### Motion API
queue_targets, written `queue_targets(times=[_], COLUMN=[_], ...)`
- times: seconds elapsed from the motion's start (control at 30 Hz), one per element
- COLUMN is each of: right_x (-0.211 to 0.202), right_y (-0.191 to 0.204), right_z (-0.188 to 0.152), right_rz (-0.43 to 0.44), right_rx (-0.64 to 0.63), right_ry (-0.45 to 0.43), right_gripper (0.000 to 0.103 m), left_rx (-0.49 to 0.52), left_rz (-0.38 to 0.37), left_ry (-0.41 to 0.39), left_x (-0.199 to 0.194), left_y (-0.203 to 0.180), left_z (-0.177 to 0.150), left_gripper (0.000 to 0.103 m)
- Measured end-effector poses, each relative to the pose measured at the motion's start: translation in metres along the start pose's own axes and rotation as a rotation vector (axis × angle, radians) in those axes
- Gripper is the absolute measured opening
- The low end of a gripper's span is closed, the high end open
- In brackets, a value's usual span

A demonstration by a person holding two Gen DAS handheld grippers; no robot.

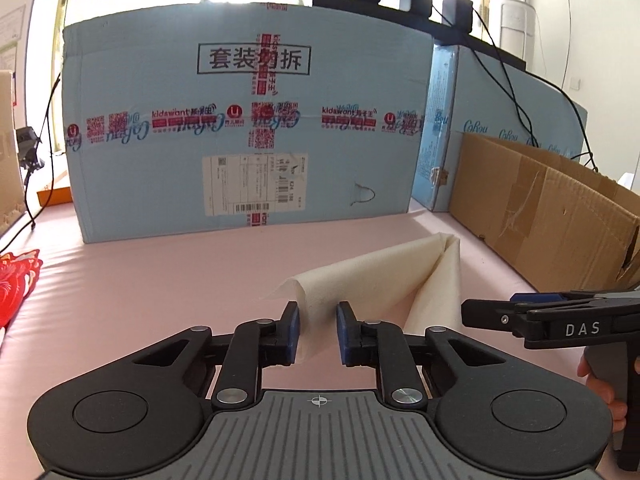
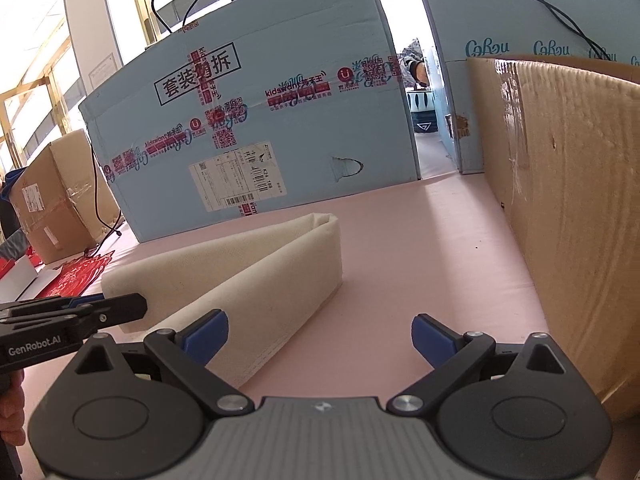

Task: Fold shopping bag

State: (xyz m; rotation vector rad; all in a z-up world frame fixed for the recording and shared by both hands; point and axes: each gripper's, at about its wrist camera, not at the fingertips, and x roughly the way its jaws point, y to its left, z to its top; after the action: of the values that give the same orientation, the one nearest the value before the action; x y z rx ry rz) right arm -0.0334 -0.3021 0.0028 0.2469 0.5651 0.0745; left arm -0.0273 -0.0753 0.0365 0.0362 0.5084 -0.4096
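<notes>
A cream fabric shopping bag [image 1: 380,276] lies partly folded on the pink table; it also shows in the right wrist view [image 2: 248,276]. Its upper layer is lifted, so the fold gapes like a wedge. My left gripper [image 1: 318,330] has its blue pads partly apart, with the raised near edge of the bag between them; the left pad touches the cloth. My right gripper [image 2: 320,338] is open wide and empty, low over the table just right of the bag's near end. It shows at the right of the left wrist view [image 1: 464,314].
A large light-blue carton [image 1: 248,120] stands behind the bag. A brown cardboard box [image 2: 560,200] walls off the right side. Red printed cloth [image 1: 16,280] lies at the far left. Cables hang over the cartons.
</notes>
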Motion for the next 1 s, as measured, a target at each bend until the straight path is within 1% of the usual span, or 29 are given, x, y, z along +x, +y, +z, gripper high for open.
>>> queue_targets(times=[0.1, 0.23, 0.33, 0.43, 0.5, 0.53, 0.6, 0.63, 0.7, 0.77, 0.83, 0.87, 0.9, 0.93, 1.0], right_x=[0.0, -0.001, -0.002, -0.002, -0.001, -0.001, -0.002, -0.002, 0.001, 0.006, 0.011, 0.014, 0.016, 0.016, 0.017], right_y=[-0.001, -0.001, 0.0, 0.003, 0.006, 0.009, 0.015, 0.02, 0.024, 0.022, 0.02, 0.019, 0.019, 0.021, 0.025], right_z=[0.0, 0.0, -0.001, -0.002, -0.004, -0.005, -0.007, -0.008, -0.01, -0.009, -0.008, -0.007, -0.007, -0.008, -0.01], right_rz=[-0.006, 0.011, 0.065, 0.154, 0.233, 0.259, 0.257, 0.244, 0.241, 0.26, 0.269, 0.274, 0.274, 0.265, 0.253], right_rx=[0.002, 0.004, 0.001, -0.002, 0.0, -0.009, -0.036, -0.058, -0.06, -0.023, 0.017, 0.043, 0.055, 0.05, 0.022], right_ry=[-0.004, -0.005, 0.002, 0.025, 0.054, 0.062, 0.058, 0.051, 0.062, 0.088, 0.108, 0.119, 0.121, 0.115, 0.12], right_gripper=[0.1, 0.1, 0.1, 0.1, 0.1, 0.1, 0.1, 0.1, 0.1, 0.1, 0.093, 0.085, 0.075, 0.067, 0.037], left_rx=[-0.002, -0.037, -0.059, -0.071, -0.095, -0.111, -0.142, -0.146, -0.132, -0.129, -0.147, -0.16, -0.178, -0.189, -0.214], left_rz=[0.03, 0.075, 0.074, 0.052, 0.027, 0.009, -0.029, -0.051, -0.082, -0.098, -0.107, -0.111, -0.121, -0.136, -0.166], left_ry=[-0.045, -0.093, -0.088, -0.065, -0.059, -0.058, -0.057, -0.056, -0.052, -0.047, -0.041, -0.037, -0.027, -0.017, 0.007], left_x=[-0.014, -0.03, -0.035, -0.033, -0.032, -0.031, -0.03, -0.03, -0.029, -0.026, -0.023, -0.021, -0.018, -0.016, -0.009], left_y=[0.006, 0.023, 0.034, 0.038, 0.042, 0.043, 0.045, 0.044, 0.041, 0.039, 0.04, 0.041, 0.043, 0.044, 0.047], left_z=[0.001, 0.002, 0.0, -0.005, -0.009, -0.011, -0.014, -0.015, -0.017, -0.018, -0.019, -0.019, -0.02, -0.02, -0.021], left_gripper=[0.012, 0.011, 0.011, 0.014, 0.024, 0.027, 0.049, 0.054, 0.07, 0.074, 0.075, 0.076, 0.076, 0.076, 0.077])
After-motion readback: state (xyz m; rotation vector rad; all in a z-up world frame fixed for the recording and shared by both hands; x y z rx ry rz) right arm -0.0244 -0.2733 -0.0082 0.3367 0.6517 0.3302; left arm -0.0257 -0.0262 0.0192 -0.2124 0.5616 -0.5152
